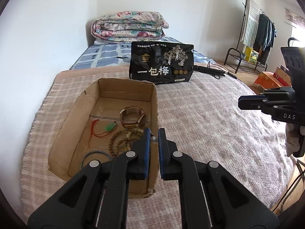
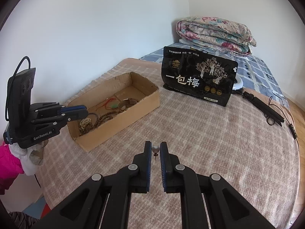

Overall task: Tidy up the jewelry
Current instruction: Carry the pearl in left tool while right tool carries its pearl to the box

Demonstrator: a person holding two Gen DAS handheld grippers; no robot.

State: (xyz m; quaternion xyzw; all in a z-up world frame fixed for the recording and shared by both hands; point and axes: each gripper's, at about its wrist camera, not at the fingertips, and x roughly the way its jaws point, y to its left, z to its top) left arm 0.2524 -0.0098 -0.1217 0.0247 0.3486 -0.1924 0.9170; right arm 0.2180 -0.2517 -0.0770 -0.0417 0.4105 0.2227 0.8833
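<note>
An open cardboard box (image 1: 154, 103) (image 2: 150, 100) lies on the blanket. It holds a leather bracelet (image 1: 133, 117), a green pendant on red cord (image 1: 110, 127), wooden bead strands (image 1: 122, 142) and a blue cord ring (image 1: 95, 155). My left gripper (image 1: 154, 133) is shut on a small pearl earring (image 1: 154, 139) above the box's right wall; it also shows in the right wrist view (image 2: 76, 110) over the box's near end. My right gripper (image 2: 155, 145) is shut on a pearl earring (image 2: 155, 149) with a dark dangling pin, above the blanket in front of the box.
A black snack bag (image 1: 161, 63) (image 2: 198, 76) stands behind the box. A folded floral quilt (image 1: 129, 26) lies at the bed's head. A black cabled device (image 2: 265, 110) lies at the right. A clothes rack (image 1: 253, 36) stands beyond the bed.
</note>
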